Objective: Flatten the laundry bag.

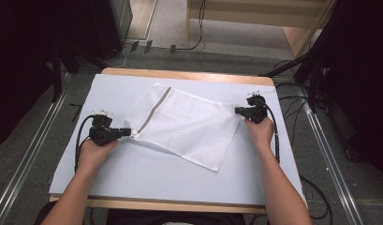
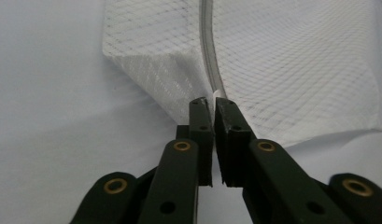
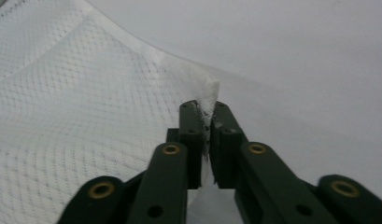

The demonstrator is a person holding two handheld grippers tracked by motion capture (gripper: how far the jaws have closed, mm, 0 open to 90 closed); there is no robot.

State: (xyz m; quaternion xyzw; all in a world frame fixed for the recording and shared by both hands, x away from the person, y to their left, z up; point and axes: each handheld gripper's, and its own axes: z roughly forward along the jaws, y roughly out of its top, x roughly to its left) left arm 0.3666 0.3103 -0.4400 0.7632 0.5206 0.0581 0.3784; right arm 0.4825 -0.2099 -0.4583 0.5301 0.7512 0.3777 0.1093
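— Where's the mesh bag (image 1: 187, 126)?
— Flat on the white table (image 1: 133, 173), stretched between both tools.
— And the left gripper (image 1: 126, 132)?
— Nearly closed, pinching the bag's zipper (image 2: 208, 60) end.
— The right gripper (image 1: 237, 110)?
— Its jaws clamp the opposite corner, fabric bunched between them.

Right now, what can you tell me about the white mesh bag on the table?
The white mesh bag is a flat, roughly square pouch of fine netting, see-through enough to show its weave. A zipper runs along its left edge. It lies skewed and mostly flat on the white table cover, slightly rumpled. The left gripper pinches the zipper-side corner, where a flap is folded over, and the right gripper pinches the opposite corner, bunching the mesh between its jaws.
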